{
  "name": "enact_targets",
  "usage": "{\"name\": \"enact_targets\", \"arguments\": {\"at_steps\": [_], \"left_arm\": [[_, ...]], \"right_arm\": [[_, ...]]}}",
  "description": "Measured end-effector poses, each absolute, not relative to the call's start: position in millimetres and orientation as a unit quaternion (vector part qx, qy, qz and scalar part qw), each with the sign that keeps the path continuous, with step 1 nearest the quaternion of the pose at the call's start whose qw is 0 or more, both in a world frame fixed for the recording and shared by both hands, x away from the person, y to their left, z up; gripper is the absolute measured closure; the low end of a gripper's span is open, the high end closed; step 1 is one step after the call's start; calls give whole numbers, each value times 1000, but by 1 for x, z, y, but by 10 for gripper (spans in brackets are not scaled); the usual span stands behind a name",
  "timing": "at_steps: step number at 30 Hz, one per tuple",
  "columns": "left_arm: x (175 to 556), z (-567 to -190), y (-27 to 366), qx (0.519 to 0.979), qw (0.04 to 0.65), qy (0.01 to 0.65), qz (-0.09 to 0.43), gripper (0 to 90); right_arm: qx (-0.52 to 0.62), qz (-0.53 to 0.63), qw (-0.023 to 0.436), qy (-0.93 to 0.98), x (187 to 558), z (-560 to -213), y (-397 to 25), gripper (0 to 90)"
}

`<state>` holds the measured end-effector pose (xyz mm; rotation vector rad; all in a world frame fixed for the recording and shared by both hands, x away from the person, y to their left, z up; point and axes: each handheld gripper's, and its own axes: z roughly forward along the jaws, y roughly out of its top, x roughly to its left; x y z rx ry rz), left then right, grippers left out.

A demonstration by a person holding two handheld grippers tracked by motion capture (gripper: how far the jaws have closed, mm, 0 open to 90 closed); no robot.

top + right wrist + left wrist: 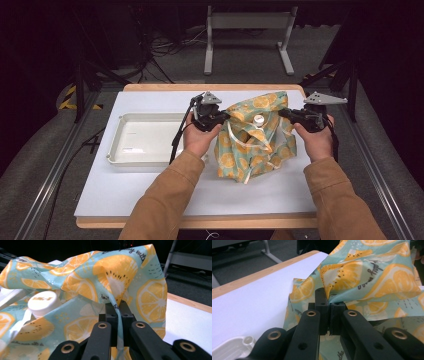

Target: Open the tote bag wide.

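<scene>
Lemon-print bag (pixel 256 135) stands upright on the table (pixel 150 185), mouth up, held between both grippers.
Left gripper (pixel 222 116) pinches the left rim, right gripper (pixel 285 113) the right rim, jaws clamped on fabric; the mouth's long axis runs across the table, a white-capped bottle (pixel 41 303) inside, tray (pixel 145 140) just left.

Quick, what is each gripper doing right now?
Left gripper: closed, holding the lemon-print bag.
Right gripper: closed, holding the same bag's edge.

Table (pixel 150 195) brightly, evenly lit; surroundings dark; soft shadows; gripper views' foreground perhaps slightly blurred.
</scene>
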<state>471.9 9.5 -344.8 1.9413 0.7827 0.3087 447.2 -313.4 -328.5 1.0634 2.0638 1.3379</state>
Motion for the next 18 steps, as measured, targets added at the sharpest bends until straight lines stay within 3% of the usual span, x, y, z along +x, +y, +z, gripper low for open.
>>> {"name": "enact_targets", "arguments": {"at_steps": [18], "left_arm": [[477, -363, 6, 817, 435, 355, 131, 876]], "right_arm": [[412, 464, 217, 753, 456, -356, -318, 862]]}}
